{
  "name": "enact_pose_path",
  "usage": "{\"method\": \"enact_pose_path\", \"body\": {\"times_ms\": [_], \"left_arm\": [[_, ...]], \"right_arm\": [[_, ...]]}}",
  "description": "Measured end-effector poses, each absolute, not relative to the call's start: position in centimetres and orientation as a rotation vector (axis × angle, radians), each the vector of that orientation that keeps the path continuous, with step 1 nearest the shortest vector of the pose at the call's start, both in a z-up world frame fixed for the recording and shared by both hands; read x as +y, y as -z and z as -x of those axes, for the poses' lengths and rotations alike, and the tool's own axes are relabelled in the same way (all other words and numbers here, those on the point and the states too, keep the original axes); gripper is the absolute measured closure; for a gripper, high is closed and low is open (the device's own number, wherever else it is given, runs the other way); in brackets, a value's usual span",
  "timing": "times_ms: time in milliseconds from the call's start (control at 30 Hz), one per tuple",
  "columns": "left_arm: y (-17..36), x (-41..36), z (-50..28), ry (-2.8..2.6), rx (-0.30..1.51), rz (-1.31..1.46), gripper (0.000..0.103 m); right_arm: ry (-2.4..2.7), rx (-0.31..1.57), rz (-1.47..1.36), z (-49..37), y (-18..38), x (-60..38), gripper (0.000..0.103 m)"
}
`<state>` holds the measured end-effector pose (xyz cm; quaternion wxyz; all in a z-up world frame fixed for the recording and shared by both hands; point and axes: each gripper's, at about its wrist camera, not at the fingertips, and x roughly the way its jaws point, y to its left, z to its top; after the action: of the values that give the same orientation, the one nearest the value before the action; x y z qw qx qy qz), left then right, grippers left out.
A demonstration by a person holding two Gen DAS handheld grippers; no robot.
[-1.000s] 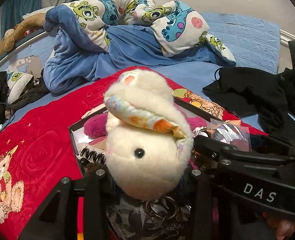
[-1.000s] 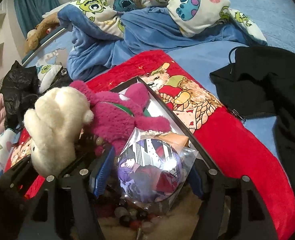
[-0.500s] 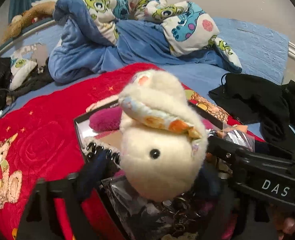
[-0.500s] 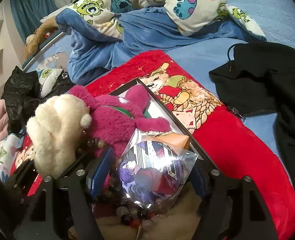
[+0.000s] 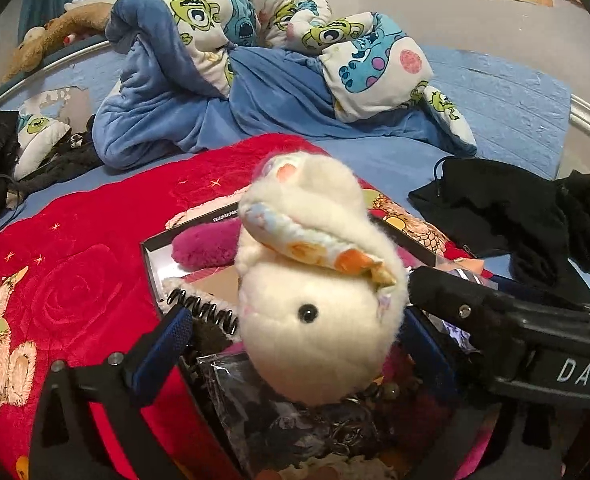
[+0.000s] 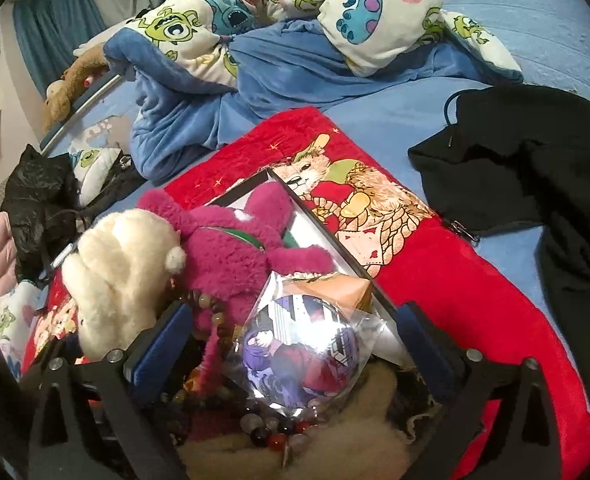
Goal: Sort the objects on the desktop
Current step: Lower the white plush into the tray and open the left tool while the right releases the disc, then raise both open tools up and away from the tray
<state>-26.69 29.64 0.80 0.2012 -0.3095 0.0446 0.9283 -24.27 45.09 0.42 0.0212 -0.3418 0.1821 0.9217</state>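
While the left tongs (image 5: 295, 344) are spread wide around the cream plush toy (image 5: 315, 304), no finger is seen pressing it. The toy is propped upright in the black tray (image 6: 327, 228) on the red blanket (image 6: 455, 280), beside the pink plush (image 6: 247, 240). The right tongs (image 6: 295, 344) are also held wide, flanking a wrapped badge (image 6: 299, 356).

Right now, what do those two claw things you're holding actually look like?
Both are black frames with silver screws and blue pads on the fingers. Seen from the left gripper, the right gripper carries white "DAS" lettering on its body.
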Motion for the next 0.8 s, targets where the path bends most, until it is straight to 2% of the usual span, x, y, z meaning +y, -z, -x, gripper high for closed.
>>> {"method": "enact_pose_path", "body": {"times_ms": [500,800], "left_arm": [[-1.8,29.5,26.2,-2.644,0.163,0.810,0.000],[-5.4,28.2,24.3,-2.680,0.161,0.710,0.000]], "right_arm": [[-2.881,0.520,1.024,23.8,-1.6,44.7,0.000],[-2.906,0.441,0.903,22.0,-5.3,44.0,0.000]]}}
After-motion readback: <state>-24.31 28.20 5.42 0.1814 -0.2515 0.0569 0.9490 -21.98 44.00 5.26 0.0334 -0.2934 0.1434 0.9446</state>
